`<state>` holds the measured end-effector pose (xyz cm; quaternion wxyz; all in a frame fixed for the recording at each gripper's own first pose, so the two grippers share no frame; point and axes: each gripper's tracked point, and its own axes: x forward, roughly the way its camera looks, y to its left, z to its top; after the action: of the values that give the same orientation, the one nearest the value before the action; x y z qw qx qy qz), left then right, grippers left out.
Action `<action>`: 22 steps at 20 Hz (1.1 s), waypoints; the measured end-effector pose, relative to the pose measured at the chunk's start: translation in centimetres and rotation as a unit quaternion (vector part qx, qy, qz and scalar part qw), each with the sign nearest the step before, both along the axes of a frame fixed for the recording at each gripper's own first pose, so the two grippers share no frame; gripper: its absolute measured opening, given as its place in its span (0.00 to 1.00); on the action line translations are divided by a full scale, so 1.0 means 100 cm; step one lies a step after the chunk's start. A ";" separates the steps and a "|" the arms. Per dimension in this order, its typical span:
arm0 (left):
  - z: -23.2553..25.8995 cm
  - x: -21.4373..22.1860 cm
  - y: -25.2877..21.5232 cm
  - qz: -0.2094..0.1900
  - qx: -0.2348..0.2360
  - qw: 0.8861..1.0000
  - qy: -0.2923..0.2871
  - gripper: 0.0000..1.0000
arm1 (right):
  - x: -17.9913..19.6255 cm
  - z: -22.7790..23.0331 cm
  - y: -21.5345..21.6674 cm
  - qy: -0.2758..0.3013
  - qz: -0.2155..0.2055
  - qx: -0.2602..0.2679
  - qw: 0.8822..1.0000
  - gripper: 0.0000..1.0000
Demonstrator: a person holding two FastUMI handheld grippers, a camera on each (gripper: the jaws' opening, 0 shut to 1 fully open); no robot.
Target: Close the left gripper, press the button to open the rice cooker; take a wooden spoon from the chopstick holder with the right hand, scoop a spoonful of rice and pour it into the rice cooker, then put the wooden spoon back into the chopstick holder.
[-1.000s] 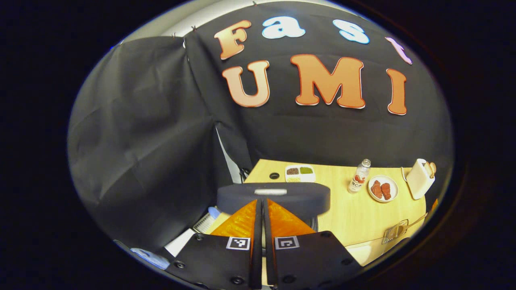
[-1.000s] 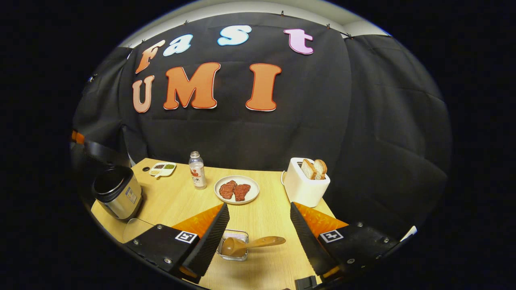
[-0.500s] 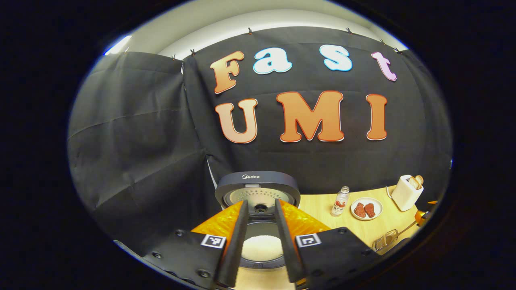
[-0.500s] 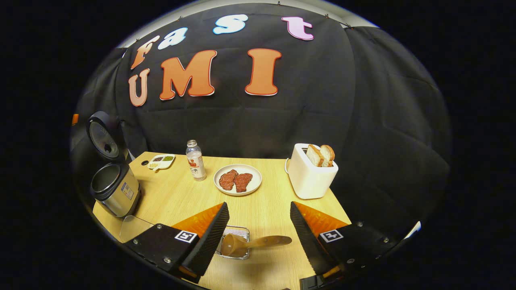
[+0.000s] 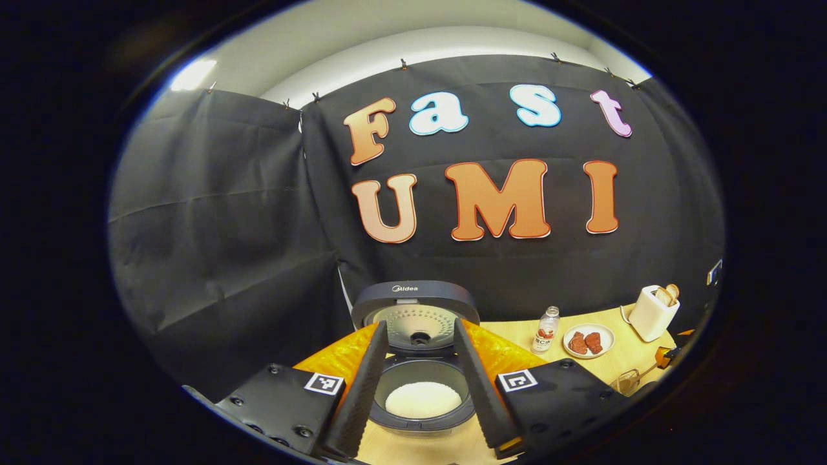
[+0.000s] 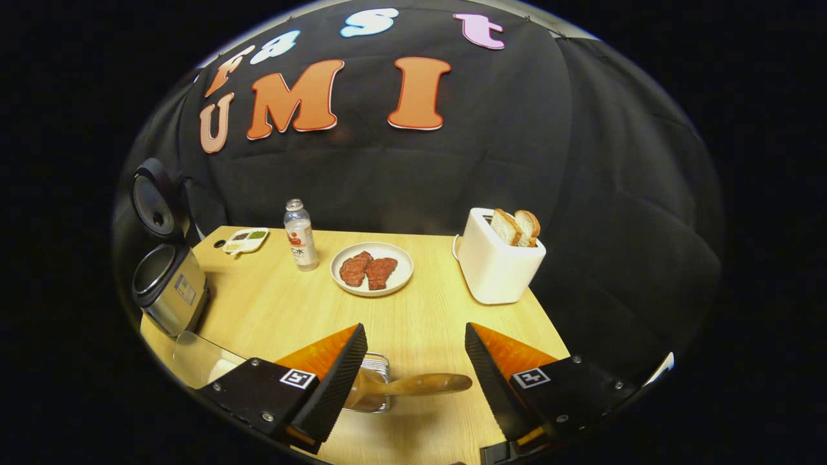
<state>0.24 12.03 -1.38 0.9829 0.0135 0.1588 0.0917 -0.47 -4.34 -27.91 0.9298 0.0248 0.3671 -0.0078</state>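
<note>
The rice cooker (image 5: 420,413) stands open right in front of my left gripper (image 5: 420,326), its lid (image 5: 417,309) upright and white rice showing in the pot. The left fingers are spread wide with nothing between them, framing the pot. In the right gripper view the cooker (image 6: 169,294) sits at the table's left end. The wooden spoon (image 6: 413,385) lies tilted in a small clear holder (image 6: 376,365), handle pointing right. My right gripper (image 6: 414,329) hangs open just above it, not touching.
A bottle (image 6: 300,236), a plate of meat (image 6: 371,271), a white toaster with bread (image 6: 504,261) and a small condiment dish (image 6: 244,240) line the back of the wooden table (image 6: 278,310). A clear bowl (image 6: 197,355) sits at the front left edge.
My left gripper went from shut to open and drew back from the cooker, whose lid swung up. The right gripper crept closer over the spoon.
</note>
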 end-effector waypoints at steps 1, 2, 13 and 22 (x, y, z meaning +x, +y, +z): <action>0.001 -0.002 -0.001 -0.001 0.002 1.000 0.000 0.72 | -0.003 -0.005 -0.002 0.006 -0.008 0.008 1.000 0.95; 0.001 -0.003 -0.003 -0.003 0.005 1.000 0.001 0.72 | -0.006 -0.011 -0.003 0.012 -0.015 0.017 1.000 0.95; 0.002 -0.005 -0.021 -0.016 0.009 1.000 -0.003 0.70 | -0.020 -0.065 0.023 0.076 -0.084 0.145 0.983 0.77; -0.004 -0.004 -0.017 -0.022 0.006 1.000 -0.002 0.72 | -0.004 -0.058 0.045 0.058 -0.122 0.211 0.968 0.22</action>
<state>-0.12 10.37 -1.83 0.9849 0.0225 0.1559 0.0714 -0.86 0.14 -33.71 0.8726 0.2647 0.4080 -0.0446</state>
